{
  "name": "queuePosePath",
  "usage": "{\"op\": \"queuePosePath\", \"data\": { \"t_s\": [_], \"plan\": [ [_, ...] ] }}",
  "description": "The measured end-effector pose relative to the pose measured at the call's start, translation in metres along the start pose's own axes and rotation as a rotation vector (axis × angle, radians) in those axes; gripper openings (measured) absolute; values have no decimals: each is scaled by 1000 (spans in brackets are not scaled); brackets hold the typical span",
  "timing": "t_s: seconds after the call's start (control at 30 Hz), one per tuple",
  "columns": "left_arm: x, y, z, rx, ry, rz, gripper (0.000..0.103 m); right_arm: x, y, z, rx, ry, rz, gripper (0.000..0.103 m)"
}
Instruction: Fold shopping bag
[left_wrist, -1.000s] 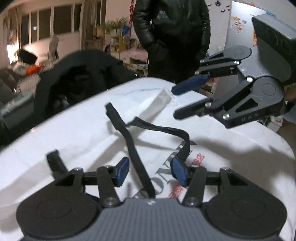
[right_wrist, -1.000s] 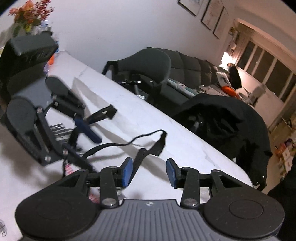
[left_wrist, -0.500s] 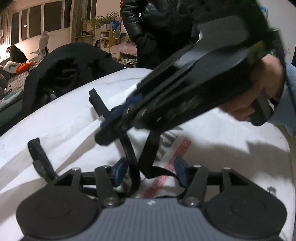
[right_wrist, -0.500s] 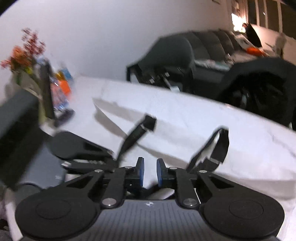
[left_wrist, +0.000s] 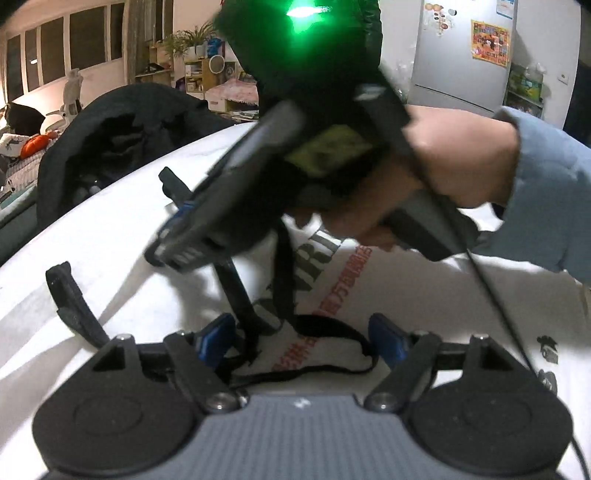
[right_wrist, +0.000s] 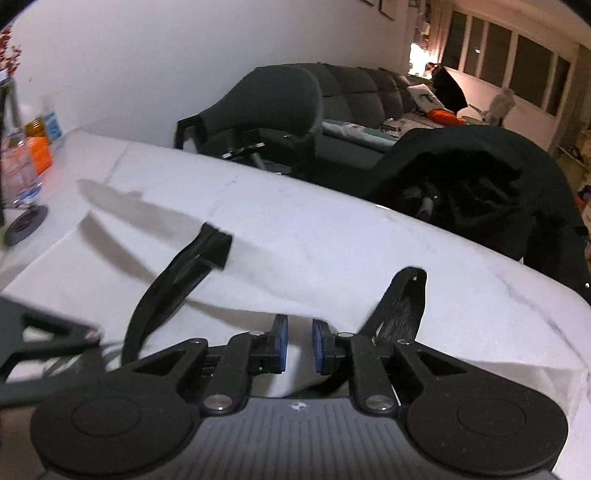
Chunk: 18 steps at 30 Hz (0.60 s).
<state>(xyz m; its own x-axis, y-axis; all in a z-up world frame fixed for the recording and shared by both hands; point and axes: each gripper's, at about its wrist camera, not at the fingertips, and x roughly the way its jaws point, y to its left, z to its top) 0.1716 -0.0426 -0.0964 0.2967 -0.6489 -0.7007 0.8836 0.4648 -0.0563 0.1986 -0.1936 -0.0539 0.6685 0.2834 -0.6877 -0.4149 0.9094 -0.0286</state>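
The white shopping bag (left_wrist: 406, 295) with printed letters lies flat on the white table. Its black straps (left_wrist: 284, 266) run between the fingers of my left gripper (left_wrist: 301, 338), which is open and low over the bag, a strap loop lying between its pads. A hand holds my right gripper (left_wrist: 166, 243), blurred, across the left wrist view with its tips down on the bag. In the right wrist view my right gripper (right_wrist: 300, 345) has its pads close together with white bag (right_wrist: 332, 288) fabric between them. Two strap ends (right_wrist: 166, 291) (right_wrist: 406, 302) stand up on either side.
A black jacket (right_wrist: 480, 184) hangs over a chair past the table's far edge, beside a grey armchair (right_wrist: 266, 107). Bottles (right_wrist: 26, 158) and a round black base (right_wrist: 26, 225) stand at the table's left end. A fridge (left_wrist: 461, 55) stands behind.
My right gripper has swung across in front of the left one, come down onto the bag and closed its fingers. My left gripper has moved forward over the strap loop, still open.
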Motion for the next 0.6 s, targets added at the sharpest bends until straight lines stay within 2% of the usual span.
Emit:
{"op": "queuePosePath", "data": {
  "t_s": [0.27,0.6],
  "plan": [
    [-8,16,9,5,-27,61,80,14,-10,11,44,-31,9,14],
    [-25,76,15,-141,-122,231,80,14,-18,-6,89,-135,45,14]
  ]
}}
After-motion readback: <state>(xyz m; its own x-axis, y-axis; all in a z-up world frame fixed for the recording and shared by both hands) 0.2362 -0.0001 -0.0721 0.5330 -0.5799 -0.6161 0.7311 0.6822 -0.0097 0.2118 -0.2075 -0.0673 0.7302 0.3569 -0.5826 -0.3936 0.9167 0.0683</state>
